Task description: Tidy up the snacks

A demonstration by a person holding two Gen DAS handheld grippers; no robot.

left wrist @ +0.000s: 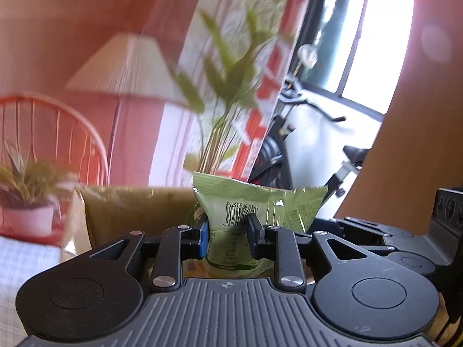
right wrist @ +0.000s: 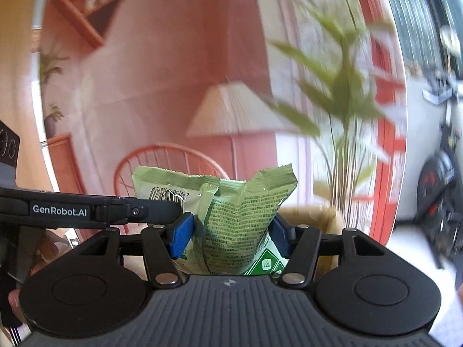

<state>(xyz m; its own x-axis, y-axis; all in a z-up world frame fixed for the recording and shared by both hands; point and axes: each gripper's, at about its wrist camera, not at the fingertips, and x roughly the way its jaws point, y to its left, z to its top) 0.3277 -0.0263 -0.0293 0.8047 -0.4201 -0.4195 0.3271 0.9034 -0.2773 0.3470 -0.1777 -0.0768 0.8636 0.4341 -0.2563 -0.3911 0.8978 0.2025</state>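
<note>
Green crinkled foil snack packet [left wrist: 254, 202]: one, held up off any surface, both grippers on it. Left gripper [left wrist: 227, 235] pinches the barcode side, right gripper [right wrist: 231, 231] pinches the printed-text side. Top seam serrated, body creased, barcode upside down. Background blurred: one lamp [left wrist: 127, 66], one tall leafy plant [right wrist: 338, 110].

Tall green leafy plant [left wrist: 231, 66] straight ahead of the tongs, blurred. Pleated cream lampshade [left wrist: 127, 66] ahead and left on a thin pole. Orange wire-backed chair [left wrist: 55, 133] far left, small potted plant in white pot [left wrist: 27, 196] before it. Black exercise bike [left wrist: 289, 133] ahead right, beside bright window [left wrist: 373, 37].
</note>
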